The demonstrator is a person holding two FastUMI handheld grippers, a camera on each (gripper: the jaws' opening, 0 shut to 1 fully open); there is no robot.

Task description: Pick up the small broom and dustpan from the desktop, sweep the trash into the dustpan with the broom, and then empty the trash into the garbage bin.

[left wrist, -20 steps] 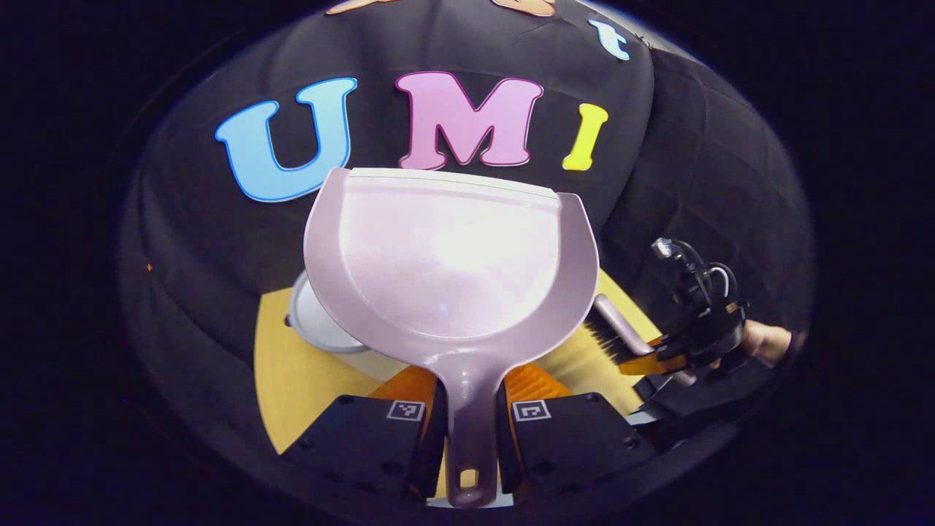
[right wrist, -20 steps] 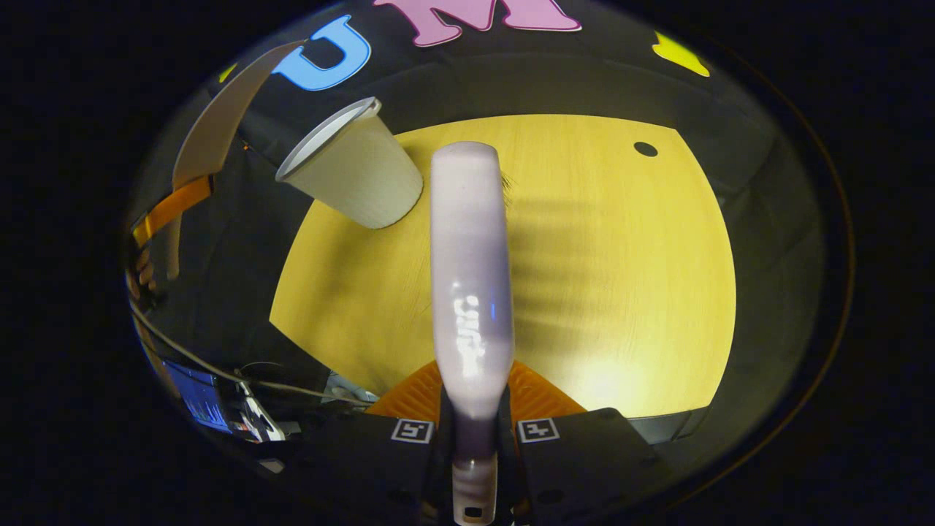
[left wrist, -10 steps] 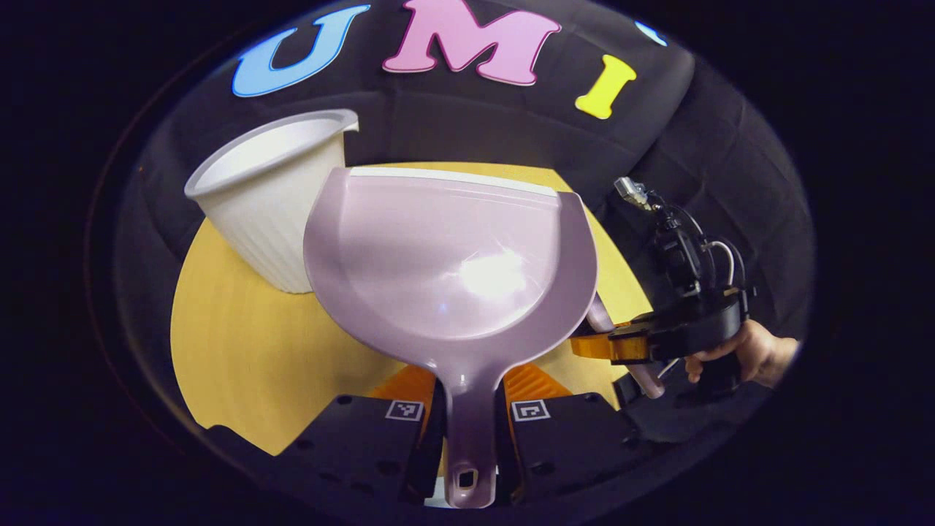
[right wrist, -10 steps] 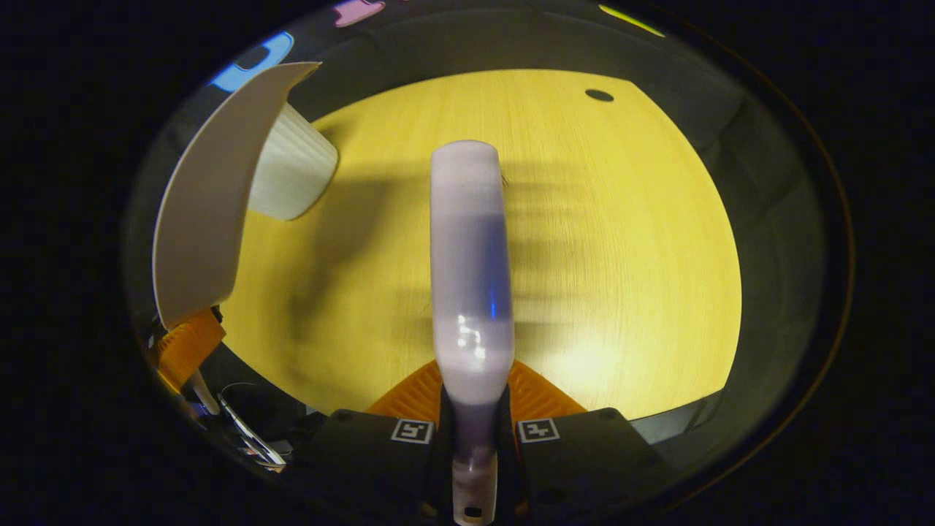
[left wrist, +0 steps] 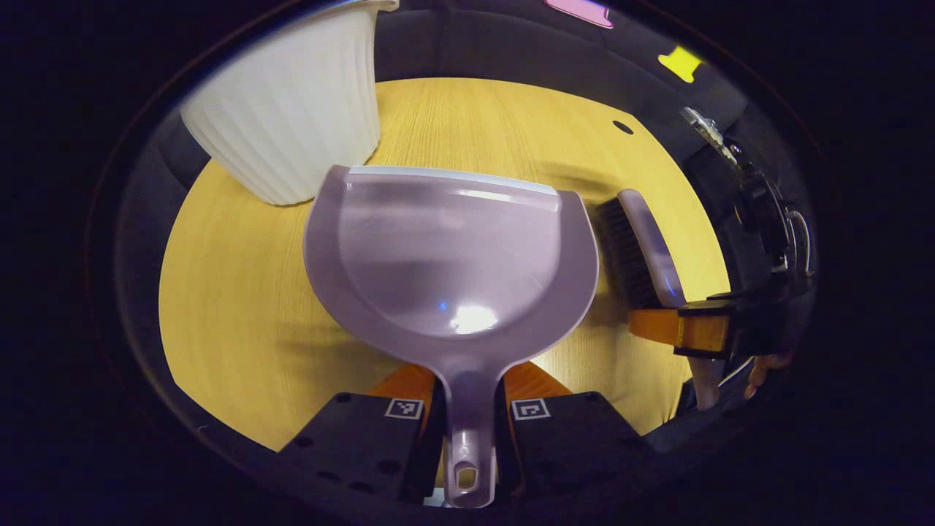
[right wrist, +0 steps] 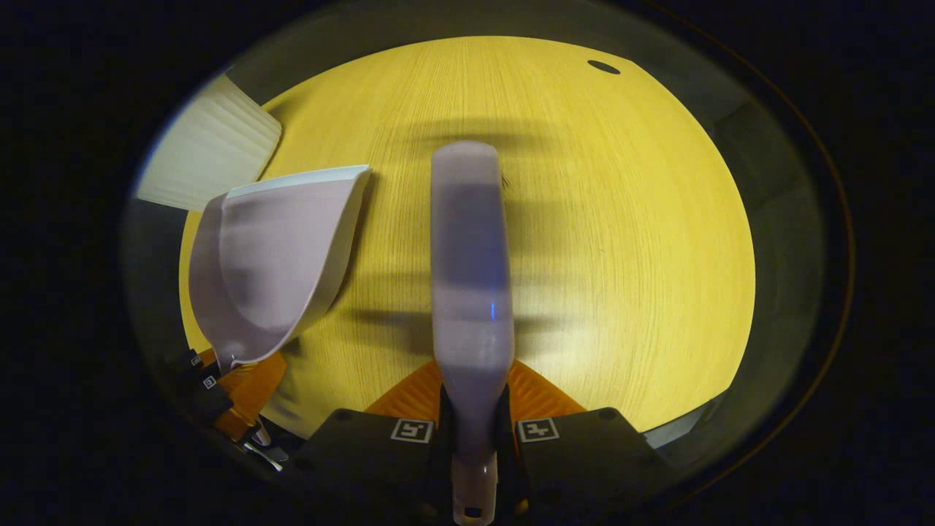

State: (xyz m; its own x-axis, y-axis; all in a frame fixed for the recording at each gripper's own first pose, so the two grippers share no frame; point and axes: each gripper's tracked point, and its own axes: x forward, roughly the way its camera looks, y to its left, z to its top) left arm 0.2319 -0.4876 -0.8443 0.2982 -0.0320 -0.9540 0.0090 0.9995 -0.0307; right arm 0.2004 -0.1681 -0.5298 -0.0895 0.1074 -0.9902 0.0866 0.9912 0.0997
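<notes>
Over the yellow wood-grain tabletop [left wrist: 241, 307], the left gripper [left wrist: 467, 409] was clamped on the handle of the lilac dustpan [left wrist: 449, 256], both fingers pressing the narrow handle from either side. The pan's open mouth faced away from the camera, its pale front lip toward the far edge of the tabletop. No trash could be made out in the pan (its inner surface showed only a glare spot). A white ribbed garbage bin [left wrist: 288, 109] stood near the far left corner of the tabletop, just beyond the pan's lip in the left gripper view; whether the two touched could not be told.

The right gripper [right wrist: 471, 431] was closed on the handle of the small broom [right wrist: 467, 270], fingers tight on both sides, the lilac back of the broom running straight ahead over the middle of the tabletop. In the left gripper view the broom [left wrist: 646, 245] appeared just beside the dustpan's right side, dark bristles turned toward the pan, with the right gripper [left wrist: 701, 332] behind it and a fingertip of the holding hand at the edge.

In the right gripper view the dustpan [right wrist: 270, 256] sat to the left of the broom, tilted, with the left gripper [right wrist: 226, 387] below it and the bin [right wrist: 208, 161] past it. A small dark hole [right wrist: 603, 67] marked the tabletop near its far right corner. Whether pan or broom touched the tabletop could not be told.
</notes>
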